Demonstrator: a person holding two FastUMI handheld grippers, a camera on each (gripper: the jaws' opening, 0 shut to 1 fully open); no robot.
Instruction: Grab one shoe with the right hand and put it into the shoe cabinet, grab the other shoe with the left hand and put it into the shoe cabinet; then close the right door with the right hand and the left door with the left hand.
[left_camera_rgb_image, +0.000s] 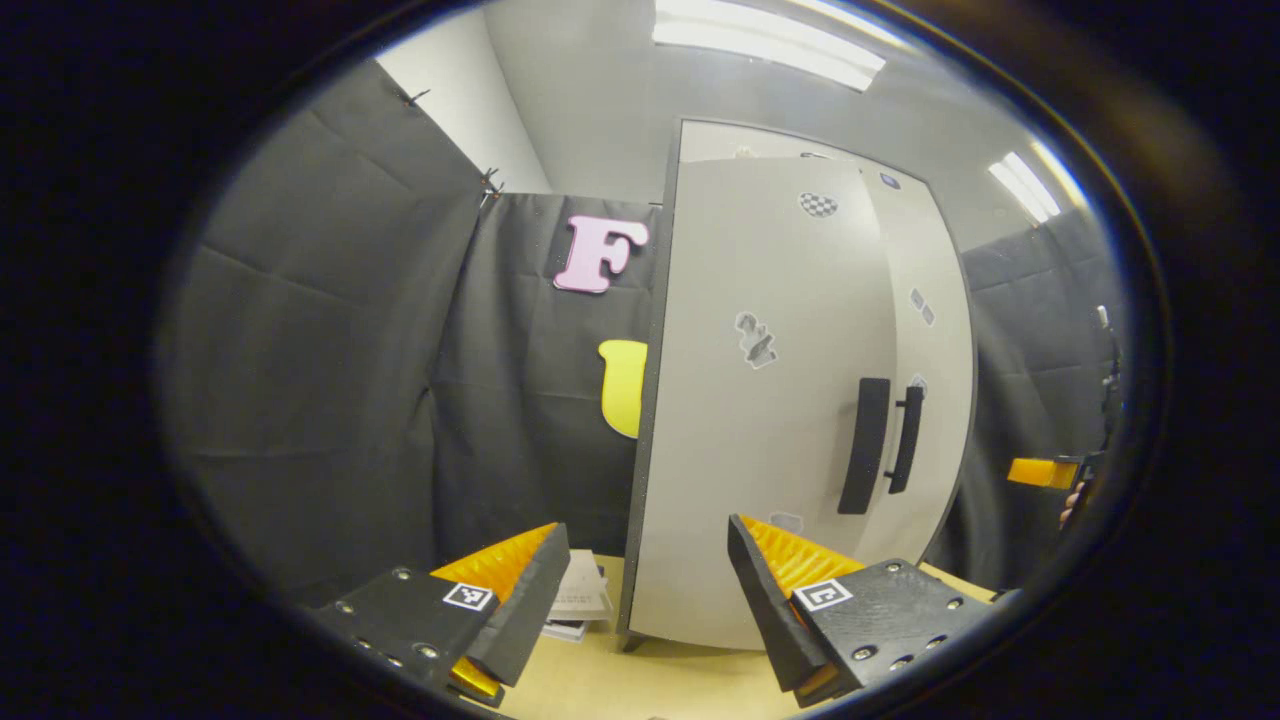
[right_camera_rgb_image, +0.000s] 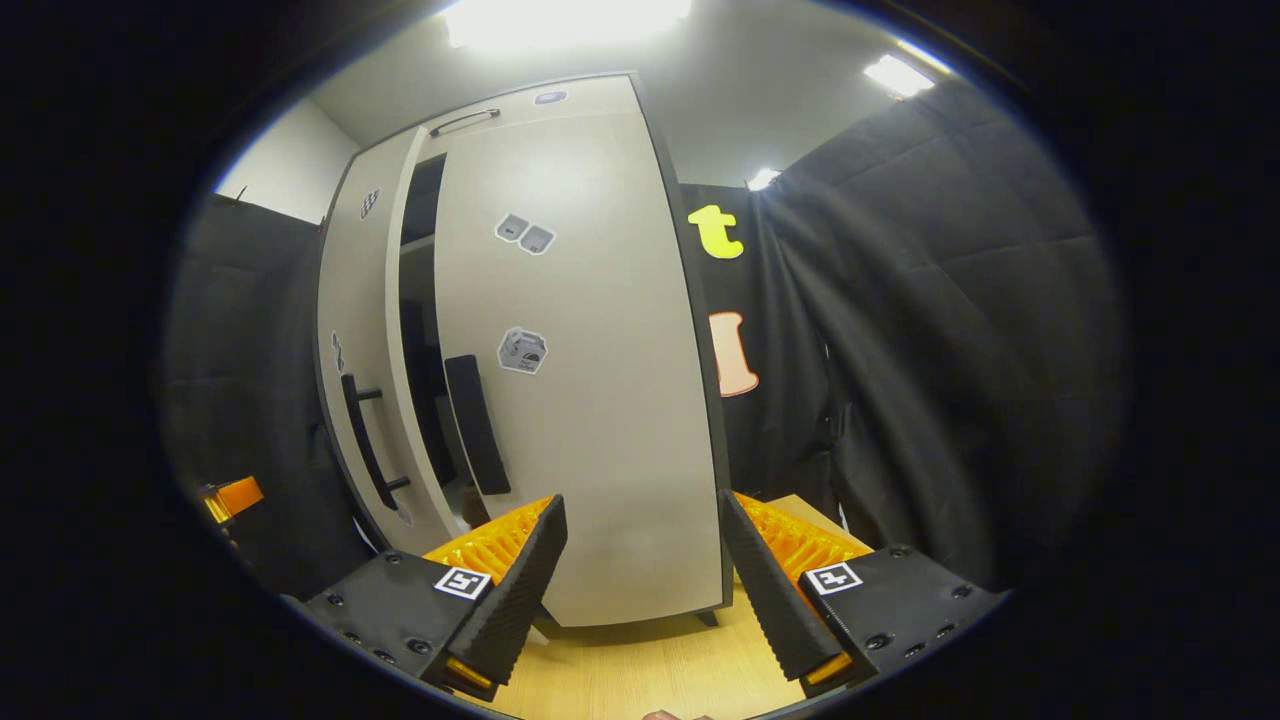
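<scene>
The pale shoe cabinet (left_camera_rgb_image: 700, 500) stands upright on the wooden table, close in front of both grippers. In the left gripper view its left door (left_camera_rgb_image: 760, 300) with a dark handle (left_camera_rgb_image: 865, 445) overlaps the right door (left_camera_rgb_image: 935, 330). In the right gripper view the right door (right_camera_rgb_image: 580, 400) faces me. The left door (right_camera_rgb_image: 360, 300) stands slightly ajar, with a dark gap (right_camera_rgb_image: 420, 330) between them. My left gripper (left_camera_rgb_image: 648, 527) is open and holds nothing. My right gripper (right_camera_rgb_image: 640, 500) is open and holds nothing. The other gripper (left_camera_rgb_image: 1040, 472) (right_camera_rgb_image: 230, 497) shows at each view's edge.
Some folded papers (left_camera_rgb_image: 580, 598) lie on the table (left_camera_rgb_image: 640, 680) by the cabinet's left foot. Black cloth walls (left_camera_rgb_image: 330, 380) enclose the booth on both sides. Bare wooden tabletop (right_camera_rgb_image: 660, 665) lies in front of the cabinet.
</scene>
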